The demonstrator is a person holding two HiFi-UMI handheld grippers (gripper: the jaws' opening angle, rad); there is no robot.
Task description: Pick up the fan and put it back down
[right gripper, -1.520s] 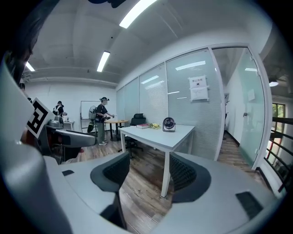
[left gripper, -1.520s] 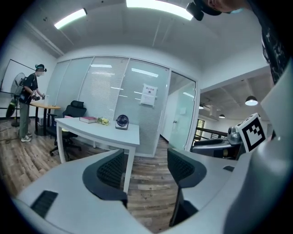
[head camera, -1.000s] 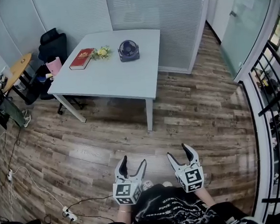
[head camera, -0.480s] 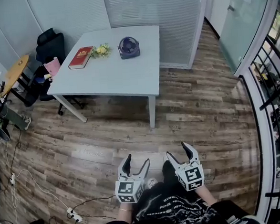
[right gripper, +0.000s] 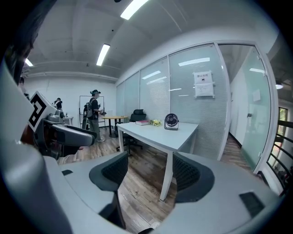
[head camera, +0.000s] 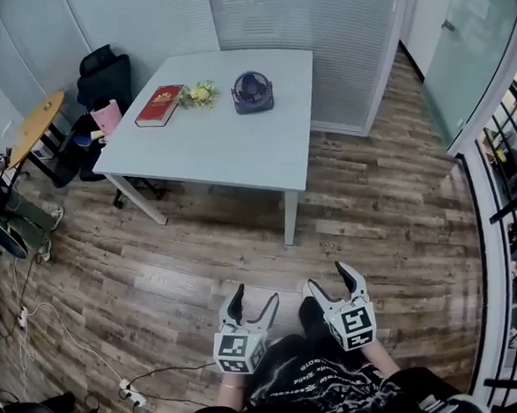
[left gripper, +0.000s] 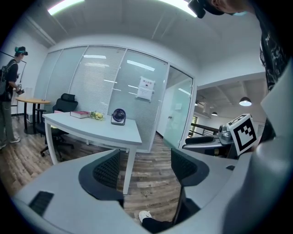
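Note:
A small dark blue fan stands upright near the far edge of a white table. It also shows as a small round fan in the left gripper view and as the fan in the right gripper view. My left gripper and right gripper hang side by side over the wooden floor, well short of the table. Both stand open with nothing between their jaws.
A red book and a small bunch of flowers lie left of the fan. A black office chair and a round wooden table stand at the left. Cables trail on the floor. A railing runs along the right.
The table and fan have shifted a little to the right and nearer in the head view as I moved forward. Both grippers keep the same open stance.

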